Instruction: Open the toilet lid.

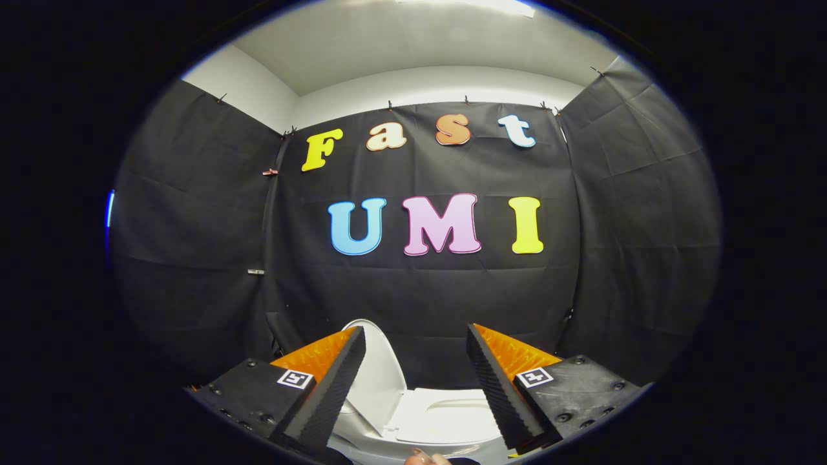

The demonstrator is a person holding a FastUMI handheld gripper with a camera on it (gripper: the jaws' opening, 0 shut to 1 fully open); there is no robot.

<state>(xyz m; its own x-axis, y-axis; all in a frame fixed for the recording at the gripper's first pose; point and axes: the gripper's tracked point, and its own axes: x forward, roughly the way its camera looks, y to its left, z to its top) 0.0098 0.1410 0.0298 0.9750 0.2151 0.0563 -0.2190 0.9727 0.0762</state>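
A white toilet sits low down, beyond and between my fingers. Its lid (378,368) stands raised, just behind the inner edge of the left finger (329,394). The seat (452,413) lies flat, showing in the gap beside the right finger (494,387). My gripper (415,330) is open, with a wide gap between the fingers, nothing held, and no finger touching the lid.
Black cloth walls close the booth behind the toilet and on both sides. Part of a person's hand (426,458) shows below the fingers, in front of the toilet bowl (352,433).
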